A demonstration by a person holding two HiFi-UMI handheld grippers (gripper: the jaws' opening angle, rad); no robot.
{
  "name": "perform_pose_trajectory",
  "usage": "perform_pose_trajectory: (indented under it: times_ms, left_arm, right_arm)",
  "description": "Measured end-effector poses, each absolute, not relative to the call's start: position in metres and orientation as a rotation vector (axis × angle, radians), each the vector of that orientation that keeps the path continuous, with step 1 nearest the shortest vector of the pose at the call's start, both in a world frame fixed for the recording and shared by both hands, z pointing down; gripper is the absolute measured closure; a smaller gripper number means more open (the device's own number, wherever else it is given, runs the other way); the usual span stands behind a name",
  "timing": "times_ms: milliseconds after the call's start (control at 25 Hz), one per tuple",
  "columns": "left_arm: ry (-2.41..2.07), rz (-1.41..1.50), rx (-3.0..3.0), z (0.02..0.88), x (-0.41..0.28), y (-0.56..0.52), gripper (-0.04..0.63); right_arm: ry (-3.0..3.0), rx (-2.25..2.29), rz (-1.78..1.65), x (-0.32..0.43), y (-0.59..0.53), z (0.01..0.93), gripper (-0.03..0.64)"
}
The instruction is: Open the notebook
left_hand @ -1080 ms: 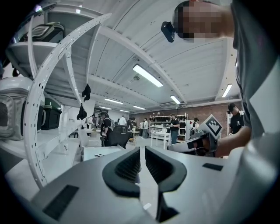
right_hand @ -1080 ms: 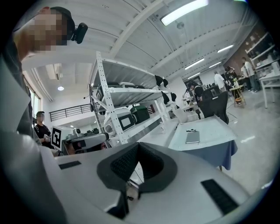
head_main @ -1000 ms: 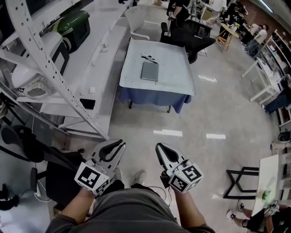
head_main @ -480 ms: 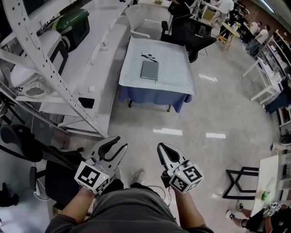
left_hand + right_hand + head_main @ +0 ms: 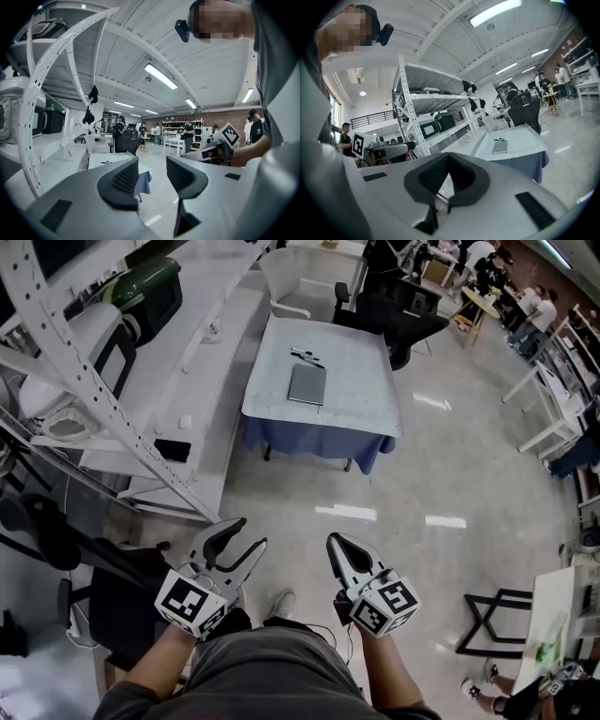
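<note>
**Head view.** The notebook [image 5: 307,384] lies closed and flat on the white tabletop [image 5: 361,395], far ahead across open floor [image 5: 375,549]. A small dark item [image 5: 307,357] sits just beyond it. Both tools are held low, near the person's body and well apart from the tabletop. The left hand-held gripper [image 5: 247,536] shows its jaws spread. The right hand-held gripper [image 5: 334,542] shows its jaws together.

**Left gripper view.** The left hand-held gripper [image 5: 152,176] has just been opening its jaws, and they now stand wide. Nothing is between them, only floor and the distant tabletop [image 5: 105,159] beyond.

**Right gripper view.** The pads of the right hand-held gripper [image 5: 447,176] meet, and it grips nothing. The notebook [image 5: 500,146] is visible far off on the tabletop [image 5: 527,138], beside the shelving rack [image 5: 417,108].

**Judgement.** The step in hand is the approach, and the opening itself is not yet begun. To do it well:
- Walk up to the near edge of the tabletop first.
- Bring the open left tool in low and level at the cover's free edge.
- Use the closed right tool to pin the book near its spine.

I cannot tell from here which side the spine is on, so confirm it up close.
</note>
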State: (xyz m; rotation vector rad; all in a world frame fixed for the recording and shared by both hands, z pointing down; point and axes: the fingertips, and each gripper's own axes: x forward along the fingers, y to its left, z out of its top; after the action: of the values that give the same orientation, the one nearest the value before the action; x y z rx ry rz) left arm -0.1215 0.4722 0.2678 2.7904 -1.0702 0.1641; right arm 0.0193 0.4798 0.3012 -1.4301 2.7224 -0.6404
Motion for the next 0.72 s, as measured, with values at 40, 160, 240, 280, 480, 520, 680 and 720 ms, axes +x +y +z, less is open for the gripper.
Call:
perform_pose_trajectory:
  times_ms: [40,160,240,280,480,520,680,720]
  left_arm:
    - [-1.076,0.165,2.787,0.268,-0.119,0.471,0.410]
    - [-1.097,0.166,2.776,0.270,-0.112,0.470,0.410]
    - [-1.108,0.168,2.769,0.272,-0.108,0.470,0.410]
    - [-1.113,0.170,2.765,0.273,-0.106,0.469,0.410]
    - [-1.126,0.178,2.746,0.278,-0.100,0.465,0.410]
    - [-1.129,0.178,2.745,0.278,-0.099,0.464,0.410]
    - [-1.129,0.177,2.749,0.279,-0.096,0.459,0.410]
    - [-1.129,0.177,2.751,0.279,-0.095,0.458,0.410]
  right_arm:
    - [2.724,-1.425,-0.641,0.022,0.479,0.302,0.614]
    - [2.735,-1.408,-0.646,0.029,0.478,0.304,0.614]
    - [2.746,-1.395,-0.647,0.034,0.477,0.308,0.614]
    - [2.749,-1.392,-0.649,0.037,0.477,0.310,0.614]
    - [2.736,-1.396,-0.677,0.048,0.473,0.315,0.614]
    - [2.736,-1.395,-0.680,0.049,0.472,0.316,0.614]
    - [2.740,-1.395,-0.678,0.056,0.468,0.323,0.614]
    - [2.741,-1.397,-0.676,0.057,0.467,0.324,0.614]
